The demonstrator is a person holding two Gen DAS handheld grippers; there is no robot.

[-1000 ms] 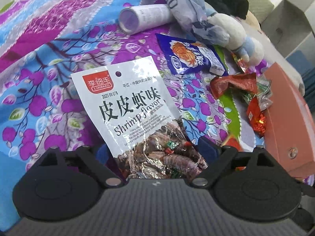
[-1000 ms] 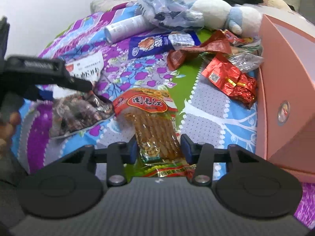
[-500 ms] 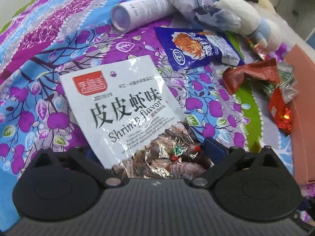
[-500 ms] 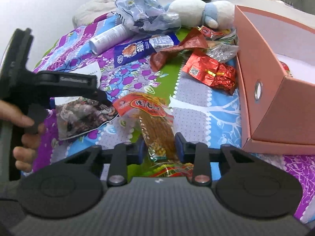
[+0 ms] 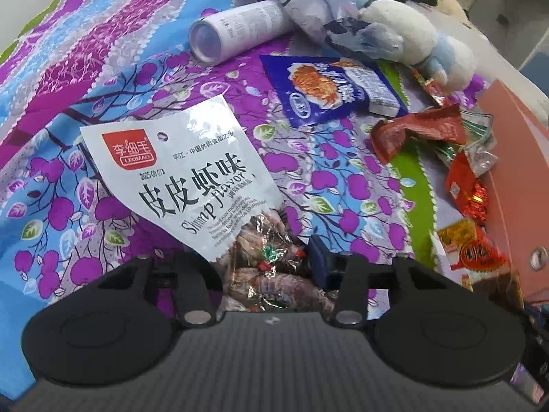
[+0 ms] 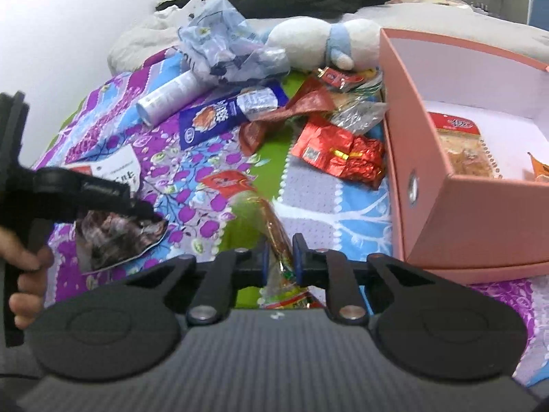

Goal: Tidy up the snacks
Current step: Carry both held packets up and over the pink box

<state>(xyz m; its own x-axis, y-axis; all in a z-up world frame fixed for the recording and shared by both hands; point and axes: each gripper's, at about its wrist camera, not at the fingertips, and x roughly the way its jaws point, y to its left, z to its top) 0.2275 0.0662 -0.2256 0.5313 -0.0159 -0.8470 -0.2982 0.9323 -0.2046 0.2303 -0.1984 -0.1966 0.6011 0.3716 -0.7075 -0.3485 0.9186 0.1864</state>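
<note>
Snacks lie scattered on the bed (image 5: 113, 51), on a purple and blue floral cover. With the left gripper (image 5: 264, 257) we work the shrimp bag (image 5: 185, 178): its clear lower end sits between the fingers (image 5: 317, 261), which are closing on it, and the bag crumples there while its white top lies tilted toward the upper left. In the right wrist view the left gripper (image 6: 137, 206) shows at the left edge, held by a hand (image 6: 27, 271). With the right gripper (image 6: 279, 254) we work the orange stick pack (image 6: 271, 230): the fingers (image 6: 298, 254) are closing and pinch its bunched lower part. The pink box (image 6: 480, 219) stands open at the right, just beside the pack, with two snack packs inside. Near its left wall lie the red foil pack (image 6: 343, 151) and a red-brown wrapper (image 6: 295, 106). The blue packet (image 5: 326, 89) lies beyond the shrimp bag, apart from it. A white tube (image 5: 236, 31) lies on its side further back, beside a crumpled plastic bag (image 6: 223, 48) and a plush toy (image 6: 315, 41)
</note>
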